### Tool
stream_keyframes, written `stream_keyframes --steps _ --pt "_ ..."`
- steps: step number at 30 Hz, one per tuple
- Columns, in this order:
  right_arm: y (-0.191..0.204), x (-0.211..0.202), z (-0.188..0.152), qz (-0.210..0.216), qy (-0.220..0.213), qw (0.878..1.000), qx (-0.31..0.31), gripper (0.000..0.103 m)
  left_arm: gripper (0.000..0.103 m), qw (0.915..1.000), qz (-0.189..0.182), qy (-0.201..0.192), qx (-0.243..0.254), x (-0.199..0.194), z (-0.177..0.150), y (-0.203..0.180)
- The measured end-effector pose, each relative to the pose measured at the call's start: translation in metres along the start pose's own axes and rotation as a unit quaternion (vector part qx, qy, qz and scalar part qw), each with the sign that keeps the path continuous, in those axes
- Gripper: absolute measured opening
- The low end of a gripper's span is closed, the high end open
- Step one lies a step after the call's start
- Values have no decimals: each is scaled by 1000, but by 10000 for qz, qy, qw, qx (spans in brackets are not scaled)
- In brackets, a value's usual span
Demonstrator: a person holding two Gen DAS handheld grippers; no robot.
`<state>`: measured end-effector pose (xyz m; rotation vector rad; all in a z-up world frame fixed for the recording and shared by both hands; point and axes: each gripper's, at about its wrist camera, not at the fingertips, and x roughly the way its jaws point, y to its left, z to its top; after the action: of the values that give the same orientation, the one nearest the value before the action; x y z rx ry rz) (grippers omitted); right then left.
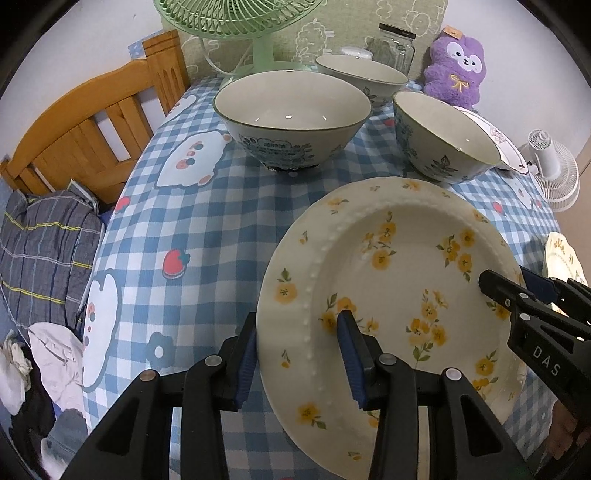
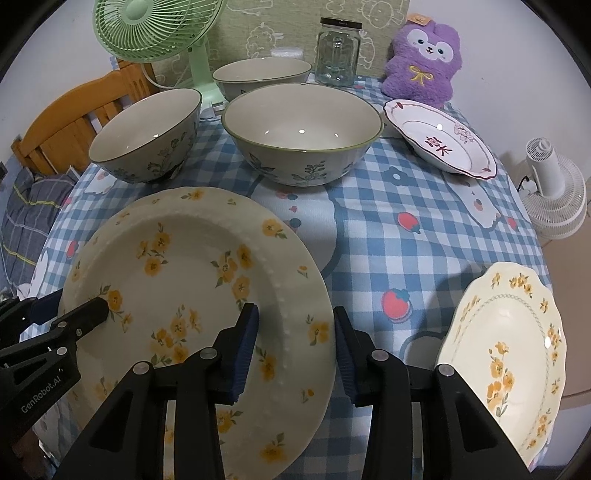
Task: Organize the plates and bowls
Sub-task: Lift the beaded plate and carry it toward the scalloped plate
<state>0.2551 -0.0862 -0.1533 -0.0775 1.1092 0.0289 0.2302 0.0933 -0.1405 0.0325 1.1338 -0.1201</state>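
Note:
A large cream plate with yellow flowers (image 1: 399, 280) (image 2: 192, 280) is held tilted above the checked tablecloth. My left gripper (image 1: 297, 354) straddles its left rim, one blue pad under, one on top. My right gripper (image 2: 295, 347) straddles its right rim the same way; it shows in the left wrist view (image 1: 517, 295). Both look clamped on the rim. Three blue-flowered bowls (image 2: 301, 133) (image 2: 147, 136) (image 2: 262, 75) stand behind. A smaller scalloped yellow-flower plate (image 2: 506, 354) lies at the right edge. A pink-rimmed dish (image 2: 439, 138) sits at the back right.
A green fan (image 2: 155, 33), a glass jar (image 2: 338, 53) and a purple plush toy (image 2: 424, 62) line the back of the table. A white fan (image 2: 554, 192) stands off the right edge. A wooden bed frame (image 1: 92, 129) and bedding lie left.

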Motion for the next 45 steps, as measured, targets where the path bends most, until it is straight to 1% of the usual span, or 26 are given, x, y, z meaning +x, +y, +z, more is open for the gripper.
stream_keyframes --steps 7,28,45 --pt "-6 -6 -2 -9 -5 10000 41 43 42 10000 13 -8 10 -5 -1 -3" --pt "-30 -26 -10 -70 -101 9997 229 43 42 9999 17 -107 131 -21 -1 -34" --pt "-66 -50 -20 -242 -241 9984 448 43 42 9990 -115 -277 337 -35 1 -74"
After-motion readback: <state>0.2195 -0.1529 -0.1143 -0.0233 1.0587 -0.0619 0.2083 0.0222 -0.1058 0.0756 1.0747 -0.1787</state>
